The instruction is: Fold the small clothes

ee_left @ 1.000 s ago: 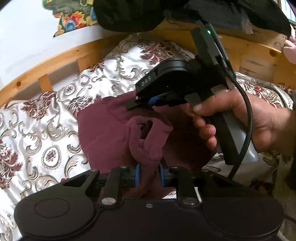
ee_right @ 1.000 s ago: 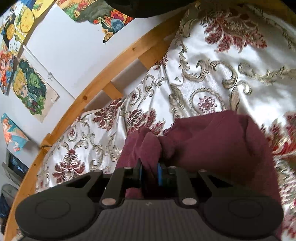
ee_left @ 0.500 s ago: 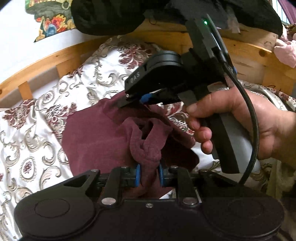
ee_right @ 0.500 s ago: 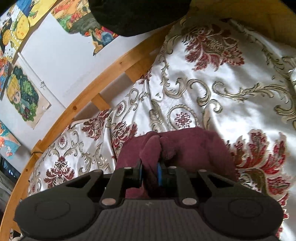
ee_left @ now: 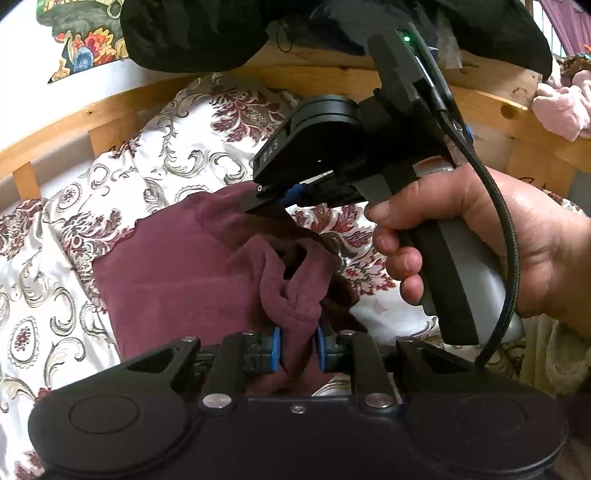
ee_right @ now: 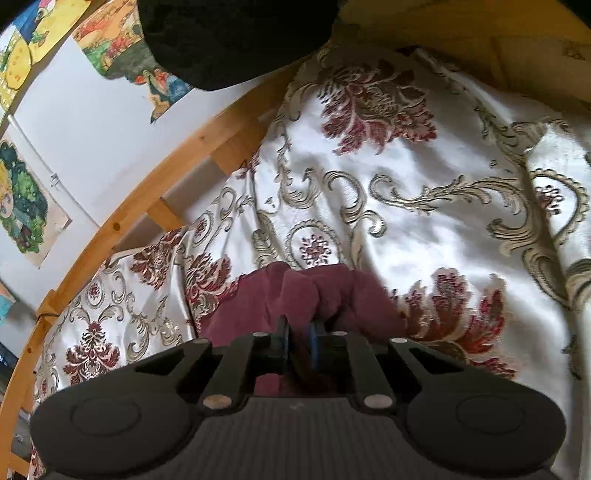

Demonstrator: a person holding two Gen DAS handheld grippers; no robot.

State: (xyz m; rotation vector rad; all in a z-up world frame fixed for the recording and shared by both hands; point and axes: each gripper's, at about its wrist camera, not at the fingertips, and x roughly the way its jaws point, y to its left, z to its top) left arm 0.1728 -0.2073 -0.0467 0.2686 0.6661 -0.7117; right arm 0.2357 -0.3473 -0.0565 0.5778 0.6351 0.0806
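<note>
Maroon garment (ee_left: 173, 273) lies on the bed, spread over the floral bedspread (ee_left: 59, 325), w/ two bunched corners lifted off it. One garment only, visible in both views (ee_right: 354, 299).

Left gripper (ee_left: 297, 349): blue-padded fingers (ee_left: 274, 349) set narrow, clamped on a rolled wad of the maroon fabric that rises up between them. Fabric fills the gap, touching both pads.

Right gripper (ee_right: 299, 345): fingers (ee_right: 282, 338) nearly together, pinching a fold of the same garment; cloth humps up just beyond the tips. In the left wrist view the right gripper (ee_left: 284, 195) sits above the far edge of the garment, tilted down-left, fabric hanging from its tip in a dark taut strip toward the left gripper's wad. Right hand (ee_left: 480, 240) wraps the handle, index on the trigger, black cable (ee_left: 509, 240) looping past the wrist.

Count: 2 grippers, both holding; 1 maroon garment; 1 hand visible.

Around: wooden bed frame (ee_left: 110, 110) curves behind the bedspread, same rail in the right wrist view (ee_right: 147, 192). Black cloth (ee_left: 192, 33) draped over the top rail. Pink cloth (ee_left: 561, 107) at the far right on the rail. Colourful drawings (ee_right: 22, 206) on the white wall, several, exact no. can't tell as edges are cut off.
</note>
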